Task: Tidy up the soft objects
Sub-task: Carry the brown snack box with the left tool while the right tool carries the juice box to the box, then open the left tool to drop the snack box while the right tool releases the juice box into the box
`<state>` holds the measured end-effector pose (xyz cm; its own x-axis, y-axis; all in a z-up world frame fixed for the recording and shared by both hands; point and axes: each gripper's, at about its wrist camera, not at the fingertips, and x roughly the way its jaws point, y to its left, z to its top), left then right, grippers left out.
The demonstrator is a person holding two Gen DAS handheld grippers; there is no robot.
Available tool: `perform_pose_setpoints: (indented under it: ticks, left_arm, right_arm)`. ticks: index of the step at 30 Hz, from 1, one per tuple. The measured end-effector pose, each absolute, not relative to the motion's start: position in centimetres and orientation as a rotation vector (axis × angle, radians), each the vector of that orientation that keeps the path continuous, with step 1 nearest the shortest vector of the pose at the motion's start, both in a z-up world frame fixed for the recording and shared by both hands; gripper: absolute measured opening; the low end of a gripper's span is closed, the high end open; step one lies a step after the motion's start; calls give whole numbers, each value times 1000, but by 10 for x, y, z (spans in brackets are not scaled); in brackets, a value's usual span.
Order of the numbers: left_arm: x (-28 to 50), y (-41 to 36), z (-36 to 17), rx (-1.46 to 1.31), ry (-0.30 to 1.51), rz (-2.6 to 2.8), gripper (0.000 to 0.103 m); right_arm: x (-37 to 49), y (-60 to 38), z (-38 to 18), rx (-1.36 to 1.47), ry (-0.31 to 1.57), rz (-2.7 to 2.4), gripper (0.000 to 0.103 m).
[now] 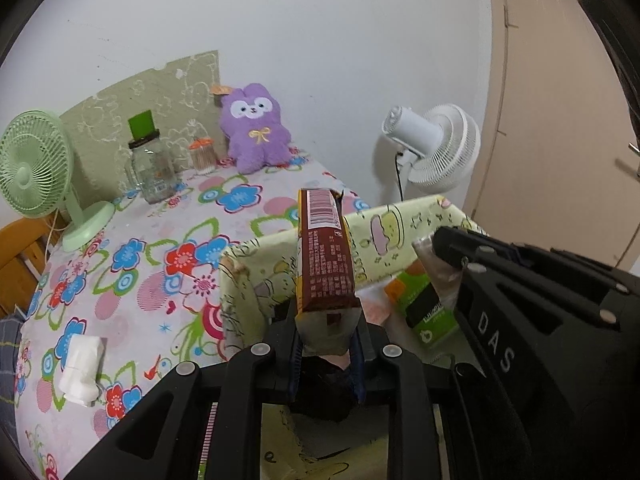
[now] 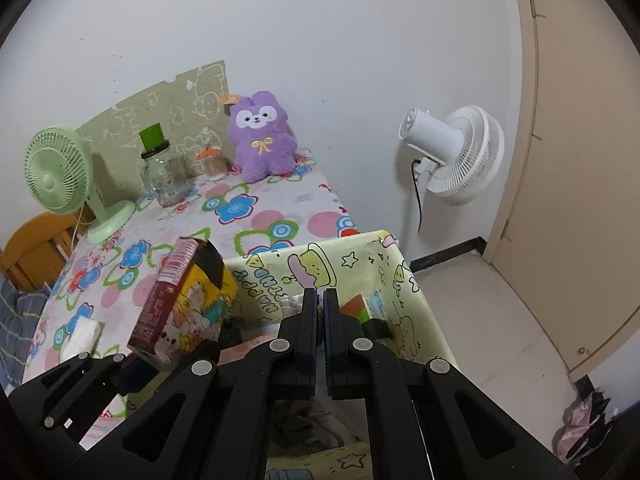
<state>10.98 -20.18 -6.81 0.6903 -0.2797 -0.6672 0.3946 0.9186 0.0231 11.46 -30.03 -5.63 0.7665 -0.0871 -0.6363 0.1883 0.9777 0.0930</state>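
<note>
Left wrist view: the left gripper (image 1: 326, 344) rises from the bottom centre, tilted downward, its jaws clamped on the lower end of a brown snack pack (image 1: 326, 256) that stands upright over the near wall of the yellow cartoon-print storage box (image 1: 256, 264). The pack shows a barcode and small print too fine to read. At the right edge the right gripper (image 1: 444, 244) reaches in, its body lettered "DAS"; its tips pinch a clear wrapper, partly hidden. Inside the box lies a green carton (image 1: 428, 312), its label blurred. A white tissue pack (image 1: 82, 364) lies at lower left on the floral tablecloth (image 1: 160, 220).

Right wrist view: the right gripper (image 2: 320, 300) points down into the box (image 2: 360, 260), jaws closed together; what they hold is hidden behind them. The box's wall carries mirrored lettering I cannot read. At left, the snack pack (image 2: 176, 304) tilts, its front showing cartoon animals.
</note>
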Motion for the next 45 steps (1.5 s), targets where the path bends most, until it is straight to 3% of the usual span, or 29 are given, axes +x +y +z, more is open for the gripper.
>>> perform_pose_setpoints:
  ticks: [10,23,26,45]
  left_arm:
    - [116,-199,-76,183,746,-366,47]
    - [113,-200,-73,169,756,-408,59]
    - [112,-199,-71,170,746,-395,69]
    - [86,-170,-52,142,687,-367,80]
  right_arm:
    - [127,-301,-69,166,714,-119,5]
    - [129,-296,-67,175,726,-40,7]
    - [127,-294,-66,163,729,-36,7]
    - [95,-263,-49,86,706,-34,7]
